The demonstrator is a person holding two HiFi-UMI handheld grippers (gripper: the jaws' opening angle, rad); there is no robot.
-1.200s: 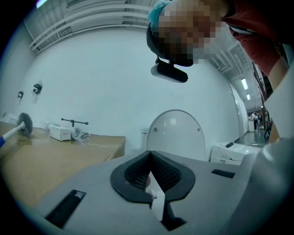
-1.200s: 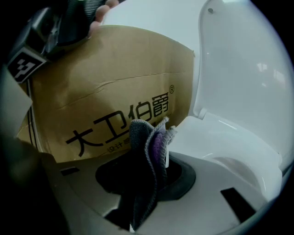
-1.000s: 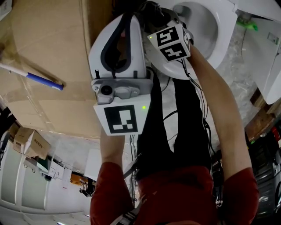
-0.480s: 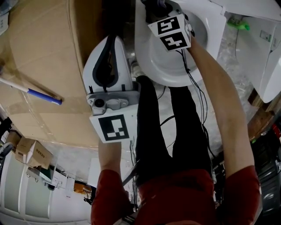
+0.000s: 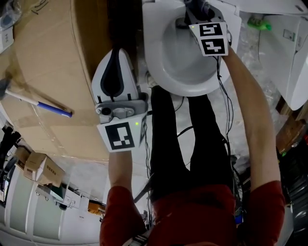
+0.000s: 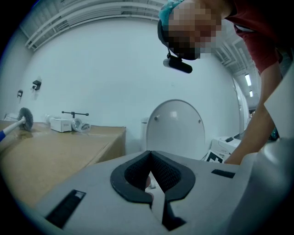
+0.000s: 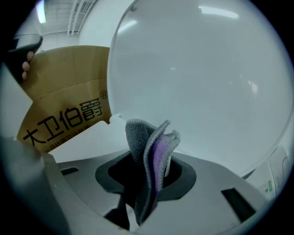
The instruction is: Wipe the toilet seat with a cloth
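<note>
The white toilet [image 5: 183, 57] fills the top middle of the head view. My right gripper [image 5: 188, 14] reaches over its far side and is shut on a grey and purple cloth [image 7: 149, 156]. The cloth stands folded out of the jaws, just in front of the toilet's smooth white lid [image 7: 197, 82]; I cannot tell whether it touches. My left gripper [image 5: 117, 52] hangs to the left of the toilet, beside the cardboard box, shut and empty. In the left gripper view the toilet's raised lid [image 6: 174, 131] stands ahead of those closed jaws [image 6: 150, 161].
A large cardboard box [image 5: 53, 72] stands close on the toilet's left, with a blue-handled brush [image 5: 41, 103] lying on it. White equipment [image 5: 288, 48] and cables crowd the toilet's right. My legs [image 5: 187, 144] stand right before the bowl.
My right gripper has carried the cloth up and to the right across the toilet, toward its far side. The left gripper has stayed about where it was.
</note>
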